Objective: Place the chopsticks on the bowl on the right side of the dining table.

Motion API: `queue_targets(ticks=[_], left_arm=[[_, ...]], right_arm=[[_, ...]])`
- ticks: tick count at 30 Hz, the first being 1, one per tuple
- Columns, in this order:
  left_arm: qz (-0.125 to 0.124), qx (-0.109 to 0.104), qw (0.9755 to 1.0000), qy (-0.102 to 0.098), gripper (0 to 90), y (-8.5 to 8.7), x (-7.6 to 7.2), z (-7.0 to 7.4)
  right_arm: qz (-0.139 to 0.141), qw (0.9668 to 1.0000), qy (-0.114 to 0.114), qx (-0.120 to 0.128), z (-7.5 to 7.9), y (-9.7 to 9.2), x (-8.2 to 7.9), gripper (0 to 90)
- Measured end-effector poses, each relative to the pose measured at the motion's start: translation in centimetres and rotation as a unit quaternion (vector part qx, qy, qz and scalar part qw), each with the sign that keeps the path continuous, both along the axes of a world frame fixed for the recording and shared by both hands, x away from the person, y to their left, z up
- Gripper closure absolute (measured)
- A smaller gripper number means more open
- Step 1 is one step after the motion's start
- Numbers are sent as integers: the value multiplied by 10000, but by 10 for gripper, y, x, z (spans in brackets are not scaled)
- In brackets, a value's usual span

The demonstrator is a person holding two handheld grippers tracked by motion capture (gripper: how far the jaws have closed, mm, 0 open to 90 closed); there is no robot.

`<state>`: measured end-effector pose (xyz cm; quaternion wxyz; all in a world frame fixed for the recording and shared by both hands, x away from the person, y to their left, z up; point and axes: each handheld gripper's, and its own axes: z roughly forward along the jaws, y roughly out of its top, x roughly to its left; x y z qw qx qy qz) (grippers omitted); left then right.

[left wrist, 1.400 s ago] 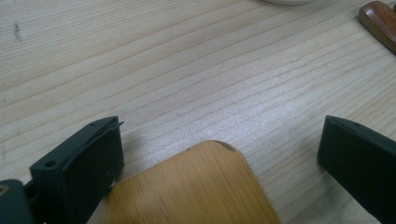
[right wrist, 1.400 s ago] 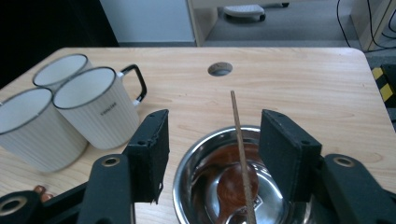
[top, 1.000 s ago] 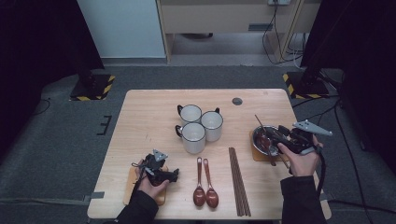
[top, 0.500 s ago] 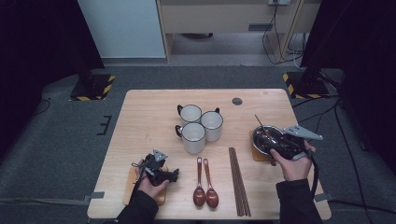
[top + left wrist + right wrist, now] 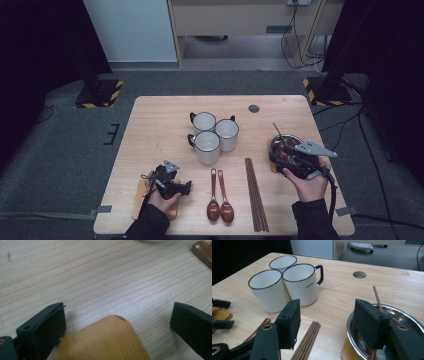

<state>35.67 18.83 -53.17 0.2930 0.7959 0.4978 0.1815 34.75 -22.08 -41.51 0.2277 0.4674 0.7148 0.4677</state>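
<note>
Pale pine boards are making up the table (image 5: 160, 120), which is bearing everything else in the high view. Three white ribbed mugs (image 5: 220, 135) with black rims are standing bunched together, touching, near the table's middle; in the right gripper view the nearest one is showing small grey lettering on its side, too small to read with certainty. Toward the person's right, a steel bowl (image 5: 280, 145) is sitting on a bamboo coaster with a thin stick leaning out of it. The right gripper (image 5: 327, 322) is hanging over the near rim of that bowl, its jaws standing well apart and pressing on nothing; one jaw is over the bowl's rim and the other over bare wood beside the chopsticks (image 5: 256, 192), and they have just been closing a little with no thing gripped between them. Those dark chopsticks are lying in a bundle between the bowl and two brown wooden spoons (image 5: 219, 200), which are lying side by side. At the near left, the left gripper (image 5: 117, 322) is resting low with its jaws open wide on either side of a corner of a bamboo board (image 5: 105, 342), which is lying flat on the table, one jaw just beside its edge.
</note>
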Motion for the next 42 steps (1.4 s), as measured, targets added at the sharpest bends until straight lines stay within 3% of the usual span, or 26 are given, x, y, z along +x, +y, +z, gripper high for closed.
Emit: queue_targets(ticks=[30, 42], left_arm=[[0, 0, 10000, 1, 0, 0, 0, 0], [0, 1, 10000, 0, 0, 0, 0, 0]], right_arm=[[289, 9976, 503, -389, -43, 21, -14, 503], [470, 9939, 845, -522, -64, 30, -15, 548]])
